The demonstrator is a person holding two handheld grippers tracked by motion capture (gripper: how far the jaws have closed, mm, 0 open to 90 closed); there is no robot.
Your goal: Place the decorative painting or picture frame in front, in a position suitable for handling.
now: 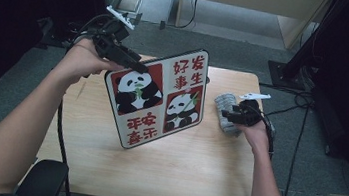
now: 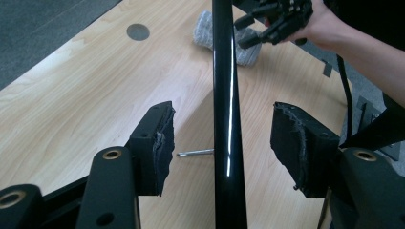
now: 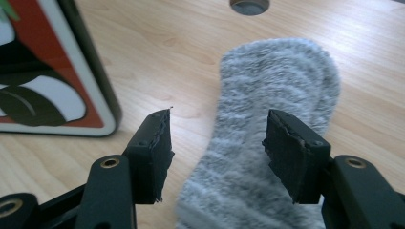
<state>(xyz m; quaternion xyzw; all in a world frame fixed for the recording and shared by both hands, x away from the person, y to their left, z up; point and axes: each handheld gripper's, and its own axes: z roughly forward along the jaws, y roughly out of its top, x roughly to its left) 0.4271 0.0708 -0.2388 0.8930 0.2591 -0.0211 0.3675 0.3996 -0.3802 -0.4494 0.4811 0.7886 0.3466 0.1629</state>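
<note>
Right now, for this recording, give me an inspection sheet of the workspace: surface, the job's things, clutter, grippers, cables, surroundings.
Surface: light wooden table, with a round cable hole near its far edge.
Job's things: panda board standing tilted on the table, a thin metal prop behind it; grey sock lying flat to its right.
Clutter: nothing seen.
Grippers: left gripper open, its pads straddling the board's top edge without pressing it; right gripper open just over the sock, not gripping it.
Cables: black cable trailing off the table's right side to the floor.
Surroundings: grey carpet, dark stands at the right, a chair edge at the near left.
</note>
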